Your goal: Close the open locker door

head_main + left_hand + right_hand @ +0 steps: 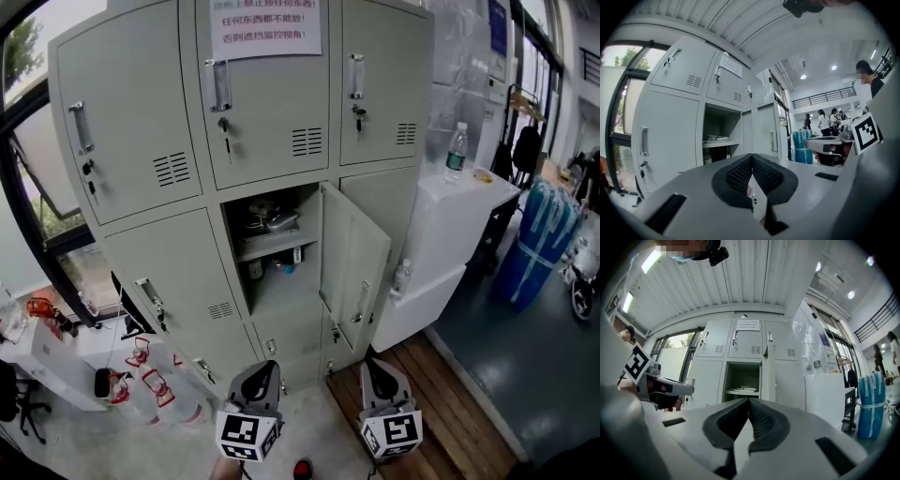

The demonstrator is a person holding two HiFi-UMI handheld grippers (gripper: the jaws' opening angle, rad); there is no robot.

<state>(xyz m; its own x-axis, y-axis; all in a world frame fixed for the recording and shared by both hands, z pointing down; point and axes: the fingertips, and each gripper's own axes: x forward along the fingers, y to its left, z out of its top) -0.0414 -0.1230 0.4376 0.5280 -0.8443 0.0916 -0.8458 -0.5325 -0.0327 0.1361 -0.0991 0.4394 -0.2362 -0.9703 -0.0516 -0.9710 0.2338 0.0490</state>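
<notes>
A: Head view: where's the locker door [354, 267]?
B: Middle column, swung out from its right-hand side, well apart from the left tool [265, 373] and right tool [377, 367].
A: Left gripper view?
B: Jaws together, empty. The door looks like thin sheet metal: light, stiff, free-swinging.
A: Right gripper view?
B: Closed on nothing too. No grasp needed, I'd say; push near its free edge.

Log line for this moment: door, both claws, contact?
locker door: open, middle column | left claw: shut, empty | right claw: shut, empty | contact: none, both short of door
</notes>
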